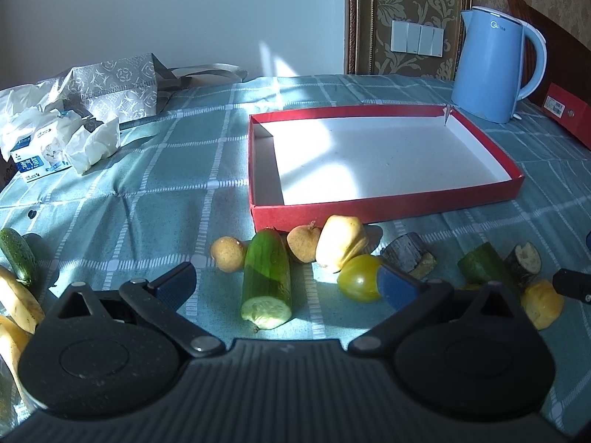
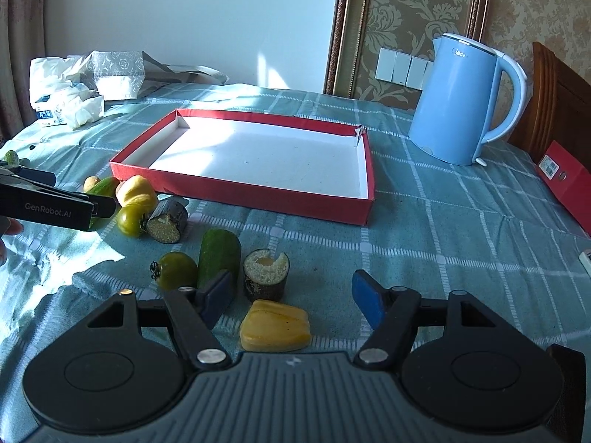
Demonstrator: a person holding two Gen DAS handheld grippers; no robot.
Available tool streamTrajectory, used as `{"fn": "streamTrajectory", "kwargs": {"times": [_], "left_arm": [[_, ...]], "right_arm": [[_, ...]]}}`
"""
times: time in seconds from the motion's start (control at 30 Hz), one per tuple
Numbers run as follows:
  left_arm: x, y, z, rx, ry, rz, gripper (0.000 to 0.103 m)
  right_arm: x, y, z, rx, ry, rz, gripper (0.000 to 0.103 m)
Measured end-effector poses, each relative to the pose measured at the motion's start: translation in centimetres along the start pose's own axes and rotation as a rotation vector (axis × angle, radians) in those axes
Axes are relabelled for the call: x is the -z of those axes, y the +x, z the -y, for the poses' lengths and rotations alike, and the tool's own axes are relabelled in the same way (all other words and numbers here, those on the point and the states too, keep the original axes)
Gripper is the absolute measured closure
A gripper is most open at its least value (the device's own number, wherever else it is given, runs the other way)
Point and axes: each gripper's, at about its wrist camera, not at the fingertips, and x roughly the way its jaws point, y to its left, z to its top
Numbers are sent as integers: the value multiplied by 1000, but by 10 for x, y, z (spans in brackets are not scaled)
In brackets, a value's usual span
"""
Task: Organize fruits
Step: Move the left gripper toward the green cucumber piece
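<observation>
Starting out | your left gripper (image 1: 286,288) and right gripper (image 2: 291,297) gape wide, holding nothing | red box (image 1: 388,206) unfilled | all produce remains on tablecloth (image 2: 443,258)

Black hand-held gripper (image 2: 291,293), blue pads (image 2: 365,302), silver screws (image 2: 211,356)

Sunlight streaks a pale wall (image 1: 166,11) beside gold damask wallpaper (image 2: 424,11) and switches (image 1: 417,38).

"GenRobot.AI" marks the left tool (image 2: 105,206); "Midea" the kettle (image 2: 460,103).
</observation>
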Motion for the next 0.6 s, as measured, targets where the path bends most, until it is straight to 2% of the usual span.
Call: {"fn": "streamTrajectory", "kwargs": {"times": [0.6], "left_arm": [[-1, 5, -8, -50, -33, -36, 0]], "right_arm": [[0, 0, 3, -6, 13, -4, 32]]}}
